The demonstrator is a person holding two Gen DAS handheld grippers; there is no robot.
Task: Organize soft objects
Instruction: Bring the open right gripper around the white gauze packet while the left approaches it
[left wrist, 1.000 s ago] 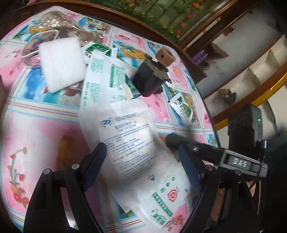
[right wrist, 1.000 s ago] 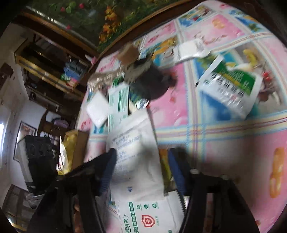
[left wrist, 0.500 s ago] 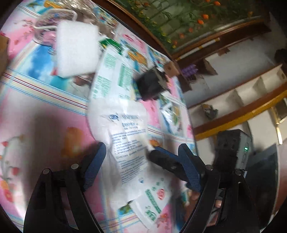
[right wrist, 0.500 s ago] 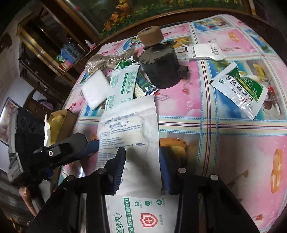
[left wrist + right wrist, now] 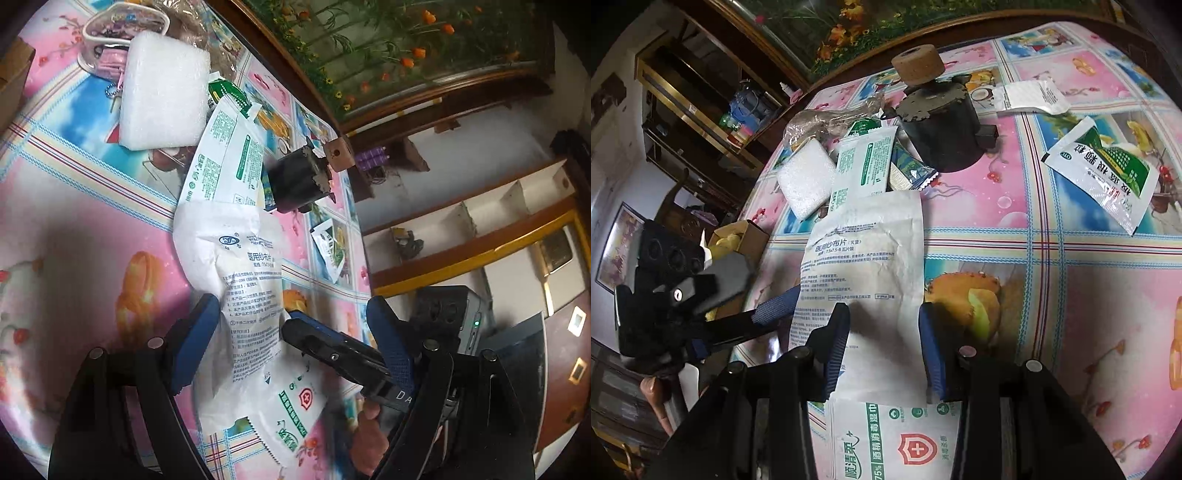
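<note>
The big white gauze packet lies flat in the middle of the table, which has a pink and blue picture cloth. Its blue writing reads "医用纱布片" and "7.5x7.5-8 五片装". The right tool is down over the packet's near end with a finger on each side. The fingers are spread apart and not squeezing it. The left tool is open wide too, and the packet's left edge sits between its fingers.

Under the packet's near end is a wipe pack with a red cross shield, "顺清柔" and "75% 酒精消毒湿巾". A green and white pack lies at the far end, next to a white foam block. Off to the right is a sachet marked "板蓝根颗粒" and "OTC". A black pot stands behind.
</note>
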